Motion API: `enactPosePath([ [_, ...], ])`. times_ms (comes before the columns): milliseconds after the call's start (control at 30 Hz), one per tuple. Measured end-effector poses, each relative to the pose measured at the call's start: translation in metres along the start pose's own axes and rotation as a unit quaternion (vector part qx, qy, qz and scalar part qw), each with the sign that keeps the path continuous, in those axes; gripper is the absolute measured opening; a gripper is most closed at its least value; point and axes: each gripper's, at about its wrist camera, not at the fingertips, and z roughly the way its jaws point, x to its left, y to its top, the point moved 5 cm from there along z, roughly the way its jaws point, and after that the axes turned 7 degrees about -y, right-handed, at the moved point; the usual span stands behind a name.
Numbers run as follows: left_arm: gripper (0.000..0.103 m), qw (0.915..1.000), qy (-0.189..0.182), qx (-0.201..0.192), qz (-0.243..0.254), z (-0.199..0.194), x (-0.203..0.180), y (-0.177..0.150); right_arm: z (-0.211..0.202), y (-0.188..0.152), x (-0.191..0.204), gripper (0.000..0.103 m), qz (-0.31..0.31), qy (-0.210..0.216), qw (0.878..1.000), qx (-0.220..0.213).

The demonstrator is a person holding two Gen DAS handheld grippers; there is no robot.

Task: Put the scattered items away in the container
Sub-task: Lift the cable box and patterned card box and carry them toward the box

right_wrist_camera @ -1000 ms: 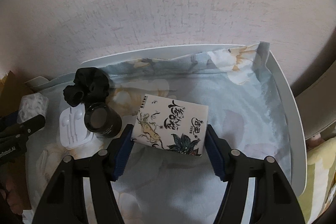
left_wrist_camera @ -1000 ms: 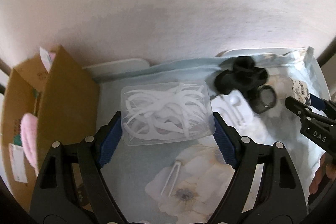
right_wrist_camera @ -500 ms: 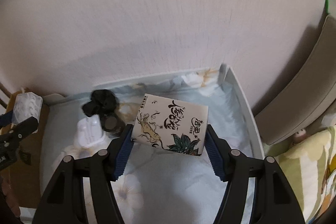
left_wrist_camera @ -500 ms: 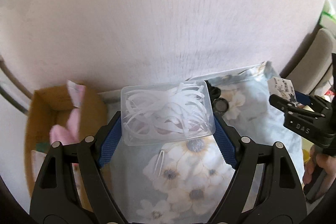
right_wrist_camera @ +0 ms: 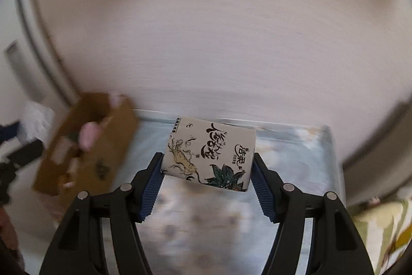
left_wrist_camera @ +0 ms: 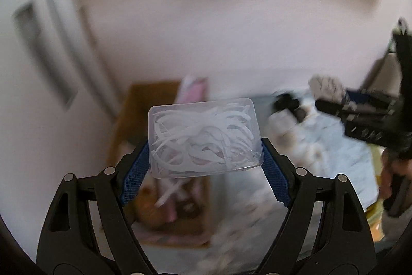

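My left gripper point(left_wrist_camera: 204, 153) is shut on a clear plastic box of white floss picks point(left_wrist_camera: 204, 137), held in the air above the brown cardboard box point(left_wrist_camera: 144, 117). The cardboard box holds pink items and other blurred contents. My right gripper point(right_wrist_camera: 208, 166) is shut on a printed tissue pack point(right_wrist_camera: 209, 152) with black script and a green leaf, lifted over the floral cloth point(right_wrist_camera: 296, 159). In the right wrist view the cardboard box point(right_wrist_camera: 87, 146) lies to the left. The right gripper point(left_wrist_camera: 334, 99) also shows at the right of the left wrist view, with the tissue pack point(left_wrist_camera: 325, 86) in it.
On the floral cloth remain a black scrunchie point(left_wrist_camera: 284, 103), a dark round item and a white case, all blurred. A pale wall point(right_wrist_camera: 206, 30) rises behind the cloth. A white door frame point(left_wrist_camera: 59, 17) stands at the left. A person's hand point(left_wrist_camera: 391, 172) holds the right gripper.
Both grippers have risen and swung left with their loads. The cardboard box now lies under the floss pick box. It has come into the right wrist view, where the scrunchie and white case are gone.
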Motion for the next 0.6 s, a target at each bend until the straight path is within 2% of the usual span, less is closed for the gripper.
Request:
enactPosePath([
  [133,0.08,0.9988,0.018,0.014,-0.042,-0.006,0.037,-0.021,0.008,0.012,0.071,0.061,-0.052,0.052,0.997,0.0],
  [267,0.08,0.9972,0.033,0.012,-0.066,-0.013,0.063,-0.033,0.008,0.006,0.121,0.061,-0.095,0.088,0.992,0.005],
  [400,0.08,0.9952,0.046,0.01,-0.086,-0.012,0.083,-0.04,0.019,0.006,0.148,0.061,-0.125,0.107,0.986,0.012],
  [600,0.08,0.9932,0.049,0.024,-0.103,0.016,0.103,-0.041,0.043,0.043,0.188,0.061,-0.154,0.134,0.979,0.014],
])
